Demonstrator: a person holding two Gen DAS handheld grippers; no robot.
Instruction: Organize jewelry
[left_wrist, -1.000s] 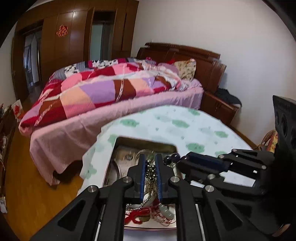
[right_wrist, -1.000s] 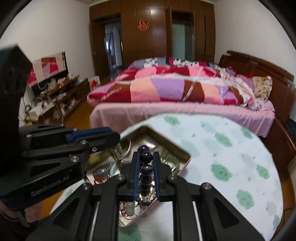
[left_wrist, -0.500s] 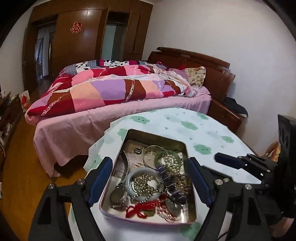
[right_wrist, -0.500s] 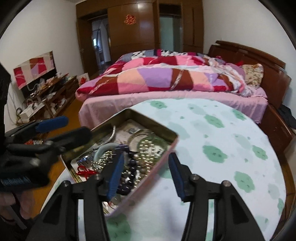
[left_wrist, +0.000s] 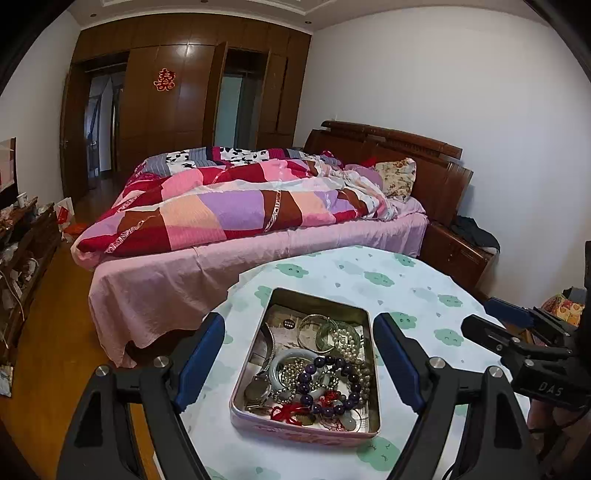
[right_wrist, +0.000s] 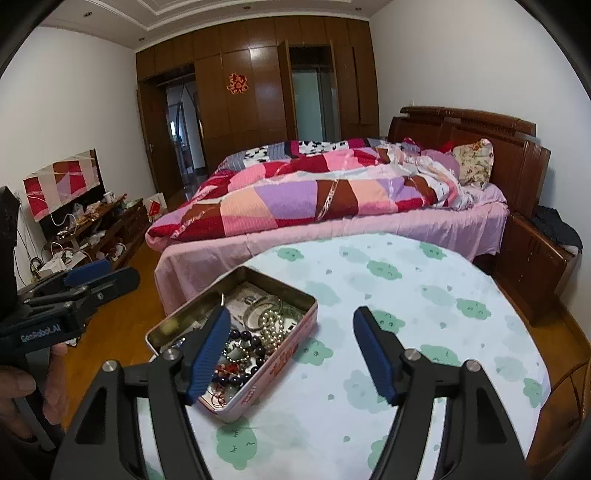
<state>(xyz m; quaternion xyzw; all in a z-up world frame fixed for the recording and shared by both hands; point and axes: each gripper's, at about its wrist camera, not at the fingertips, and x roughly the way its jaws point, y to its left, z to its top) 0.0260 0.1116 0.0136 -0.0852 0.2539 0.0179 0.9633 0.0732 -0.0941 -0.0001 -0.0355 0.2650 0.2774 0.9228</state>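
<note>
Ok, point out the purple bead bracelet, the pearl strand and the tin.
purple bead bracelet (left_wrist: 334, 363), left wrist view, on its upper beads.
pearl strand (right_wrist: 272, 328), right wrist view, mid-strand.
tin (right_wrist: 280, 363), right wrist view, on its pink outer wall.

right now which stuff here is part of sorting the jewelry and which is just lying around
Part of the job:
- tin on the table
- purple beads
- pearls
- bangles
- watch
- red cord

Just lying about:
- bed, quilt, pillow
- wardrobe
- cluttered low cabinet
</note>
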